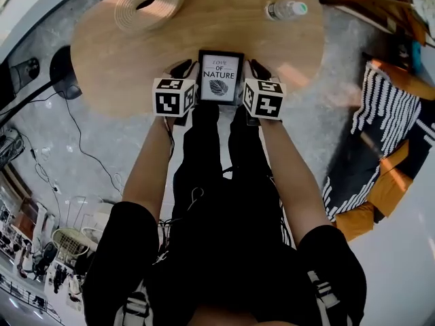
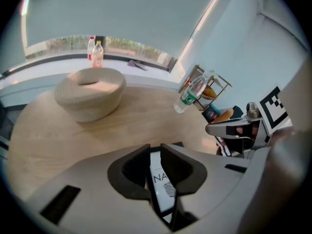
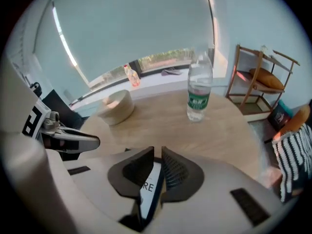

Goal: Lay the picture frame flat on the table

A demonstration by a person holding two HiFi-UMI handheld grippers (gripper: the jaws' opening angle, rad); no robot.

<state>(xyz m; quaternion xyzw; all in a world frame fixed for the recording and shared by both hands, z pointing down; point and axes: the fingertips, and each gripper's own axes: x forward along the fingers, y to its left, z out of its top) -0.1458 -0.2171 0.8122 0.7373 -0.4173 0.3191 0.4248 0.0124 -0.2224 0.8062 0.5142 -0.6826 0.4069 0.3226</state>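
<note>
The picture frame (image 1: 219, 77) is black with a white leaf print and sits over the near edge of the round wooden table (image 1: 204, 32), its face turned up toward the head camera. I cannot tell whether it rests on the table. My left gripper (image 1: 183, 68) is shut on its left edge and my right gripper (image 1: 258, 68) is shut on its right edge. In the left gripper view the frame (image 2: 163, 186) runs edge-on between the left gripper's (image 2: 156, 152) dark jaws. The right gripper view shows the frame (image 3: 147, 186) pinched likewise in the right gripper (image 3: 157, 155).
A pale woven basket (image 1: 148, 2) stands at the table's far left and a plastic water bottle (image 1: 287, 9) at the far right. A striped cloth (image 1: 384, 114) lies on the floor at the right, and cables (image 1: 81, 141) on the left. A wooden rack (image 3: 261, 77) stands beyond the table.
</note>
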